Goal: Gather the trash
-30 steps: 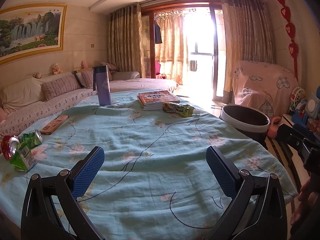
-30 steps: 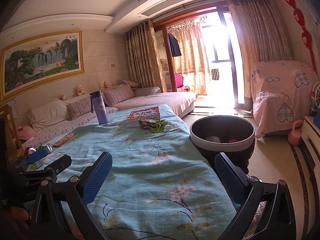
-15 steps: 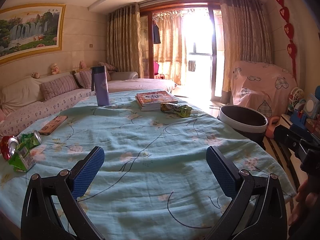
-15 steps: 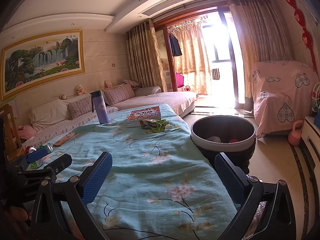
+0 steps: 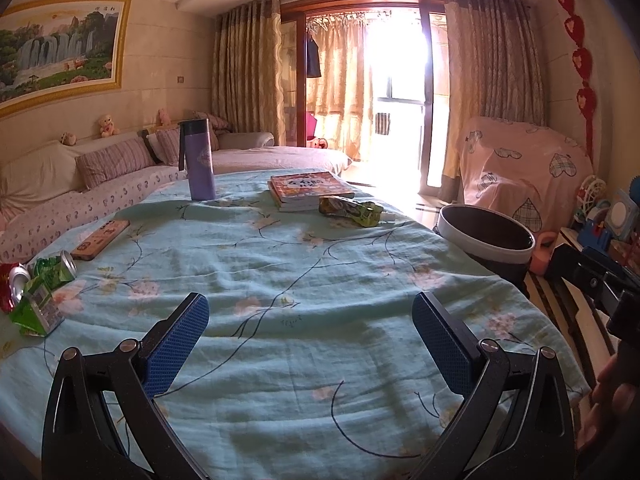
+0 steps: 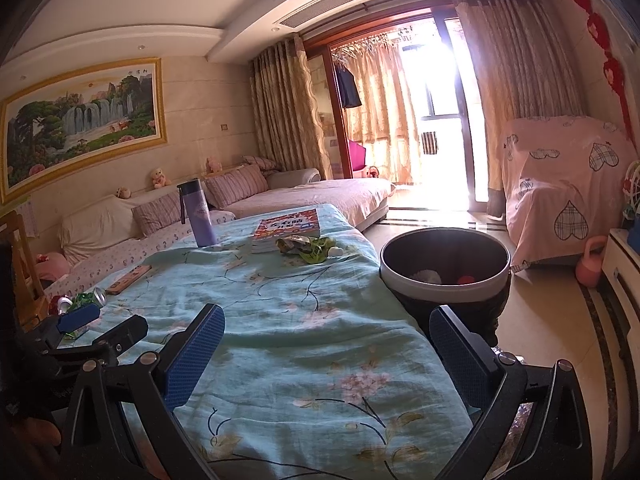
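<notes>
A table under a light blue floral cloth [image 5: 304,304] carries the trash. A crumpled green snack wrapper [image 5: 352,209] lies at the far end by a book; the right wrist view shows the wrapper [image 6: 306,246] too. Crushed cans and green packaging [image 5: 36,284] sit at the left edge. A round bin [image 6: 444,266] with a white rim stands on the floor right of the table, with bits inside. My left gripper [image 5: 310,328] hovers open over the near cloth, holding nothing. My right gripper [image 6: 328,344] is open and empty near the table's right edge, close to the bin.
A purple flask [image 5: 199,159], a stack of books [image 5: 306,190] and a flat wooden box [image 5: 102,238] also rest on the table. A sofa [image 5: 80,200] runs along the left wall. A pink-covered chair [image 6: 560,196] and a low cabinet [image 6: 624,276] stand right.
The left view has crept slightly forward and left over the table. The right gripper has barely moved. Both stay open and empty.
</notes>
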`<state>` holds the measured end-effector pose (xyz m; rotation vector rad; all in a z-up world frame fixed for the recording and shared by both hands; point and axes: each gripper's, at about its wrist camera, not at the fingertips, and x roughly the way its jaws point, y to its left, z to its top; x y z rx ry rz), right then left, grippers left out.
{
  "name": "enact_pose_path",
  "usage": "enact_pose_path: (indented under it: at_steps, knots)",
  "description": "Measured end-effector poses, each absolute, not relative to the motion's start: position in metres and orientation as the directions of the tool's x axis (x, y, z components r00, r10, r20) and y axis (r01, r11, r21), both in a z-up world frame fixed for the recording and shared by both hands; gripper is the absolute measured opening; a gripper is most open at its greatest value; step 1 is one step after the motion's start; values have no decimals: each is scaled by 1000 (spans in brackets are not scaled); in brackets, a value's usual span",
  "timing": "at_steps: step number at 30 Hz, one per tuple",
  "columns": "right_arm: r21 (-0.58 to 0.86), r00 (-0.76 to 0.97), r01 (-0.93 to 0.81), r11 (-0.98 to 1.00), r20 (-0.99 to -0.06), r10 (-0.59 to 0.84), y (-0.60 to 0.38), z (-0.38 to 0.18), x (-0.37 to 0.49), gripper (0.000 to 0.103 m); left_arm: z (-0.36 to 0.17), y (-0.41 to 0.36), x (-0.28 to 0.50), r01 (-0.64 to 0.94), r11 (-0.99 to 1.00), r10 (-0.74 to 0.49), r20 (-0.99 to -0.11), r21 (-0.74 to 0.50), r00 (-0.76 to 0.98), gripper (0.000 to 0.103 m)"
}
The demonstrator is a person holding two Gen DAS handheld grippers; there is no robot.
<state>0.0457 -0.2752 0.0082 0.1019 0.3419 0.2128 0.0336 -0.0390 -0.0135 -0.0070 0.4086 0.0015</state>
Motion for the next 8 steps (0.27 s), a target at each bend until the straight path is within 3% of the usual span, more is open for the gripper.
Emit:
enact_pose_path:
  at_steps: [8]
  knots:
    - [141,896,-182,973,-384,223,-271,2,62,103,-13,-36,43,9,1000,-19,-425,-26,905,103]
